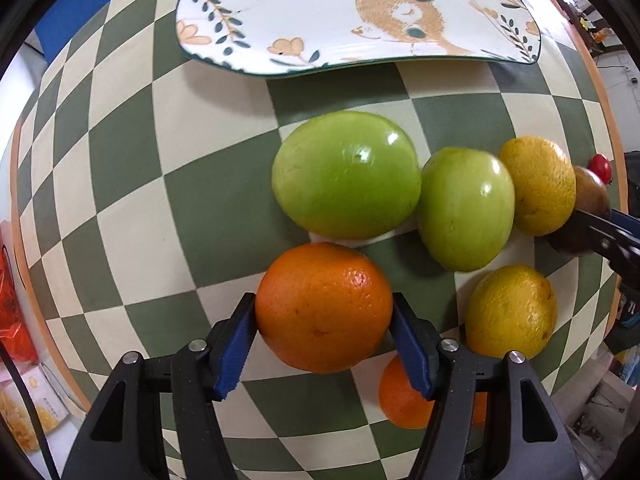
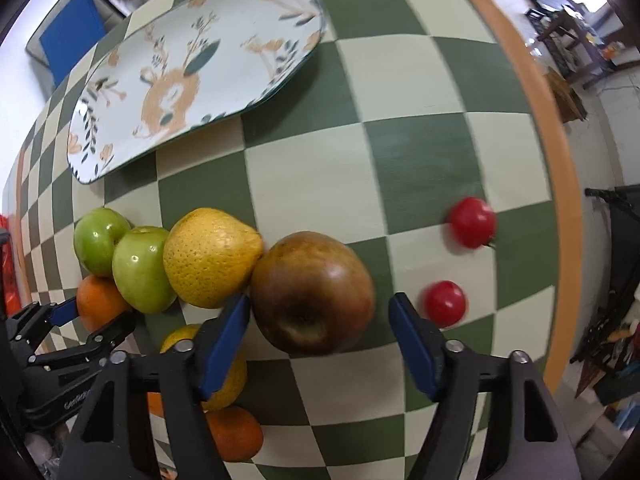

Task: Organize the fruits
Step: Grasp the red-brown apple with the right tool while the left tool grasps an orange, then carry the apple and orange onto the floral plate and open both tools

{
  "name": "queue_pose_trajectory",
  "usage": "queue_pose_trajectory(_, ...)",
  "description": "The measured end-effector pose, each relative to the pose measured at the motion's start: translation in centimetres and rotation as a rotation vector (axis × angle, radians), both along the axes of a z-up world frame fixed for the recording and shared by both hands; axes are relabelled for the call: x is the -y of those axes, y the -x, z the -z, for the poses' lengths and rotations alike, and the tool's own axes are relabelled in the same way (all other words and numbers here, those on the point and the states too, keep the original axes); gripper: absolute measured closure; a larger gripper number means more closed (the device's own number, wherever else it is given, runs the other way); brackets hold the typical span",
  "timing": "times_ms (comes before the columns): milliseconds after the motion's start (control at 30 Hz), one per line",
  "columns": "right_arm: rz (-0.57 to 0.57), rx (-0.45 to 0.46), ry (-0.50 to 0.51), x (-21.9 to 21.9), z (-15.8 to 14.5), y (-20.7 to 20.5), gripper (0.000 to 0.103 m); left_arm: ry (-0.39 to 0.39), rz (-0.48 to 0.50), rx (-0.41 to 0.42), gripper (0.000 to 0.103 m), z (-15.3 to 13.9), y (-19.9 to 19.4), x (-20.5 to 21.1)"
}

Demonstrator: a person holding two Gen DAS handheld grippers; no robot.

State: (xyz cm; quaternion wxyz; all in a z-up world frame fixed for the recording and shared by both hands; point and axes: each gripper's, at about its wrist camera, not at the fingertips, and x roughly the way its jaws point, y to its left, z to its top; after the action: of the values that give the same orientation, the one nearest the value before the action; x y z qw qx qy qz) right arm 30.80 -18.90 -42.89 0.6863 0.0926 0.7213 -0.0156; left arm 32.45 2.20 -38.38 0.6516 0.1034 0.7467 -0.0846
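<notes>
An orange [image 1: 320,292] sits between the blue pads of my left gripper [image 1: 324,312], and both pads press on its sides. In the right wrist view a brown, blotchy round fruit [image 2: 312,304] lies between the fingers of my right gripper [image 2: 320,314], which is open; the right pad stands clear of it. Two green apples [image 1: 346,174] [image 1: 466,208] and two yellow citrus fruits [image 1: 538,184] [image 1: 510,312] lie just beyond the orange. A second orange [image 1: 400,396] is partly hidden under the left gripper's right finger. The long floral plate [image 1: 280,12] at the far side holds no fruit.
Two small red tomatoes [image 2: 472,222] [image 2: 445,303] lie to the right of the brown fruit. The green-and-cream checked tabletop [image 2: 420,152] has an orange rim [image 2: 560,160] on the right. A red bag [image 1: 12,300] and a snack packet [image 1: 32,412] lie off the left edge.
</notes>
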Motion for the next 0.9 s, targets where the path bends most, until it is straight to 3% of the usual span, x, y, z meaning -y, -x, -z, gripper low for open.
queue_pose_trajectory(333, -0.036, -0.075, 0.011, -0.1, 0.3, 2.1, 0.036, 0.02, -0.034, 0.012, 0.04, 1.3, -1.0, -2.5)
queue_pose_trajectory(600, -0.002, -0.076, -0.001, 0.0, 1.3, 1.8, 0.036, 0.03, -0.057, 0.033, 0.04, 2.4, -3.4, -3.6)
queue_pose_trajectory(767, -0.046, -0.043, 0.027, -0.4, 1.1, 2.6, 0.037, 0.035, -0.096, 0.049, 0.041, 3.6, -4.0, -4.4)
queue_pose_trajectory(900, -0.047, -0.024, -0.026, -0.9, -0.7, 3.1, 0.037, 0.065, -0.123, 0.067, 0.041, 2.6, -3.0, -3.9)
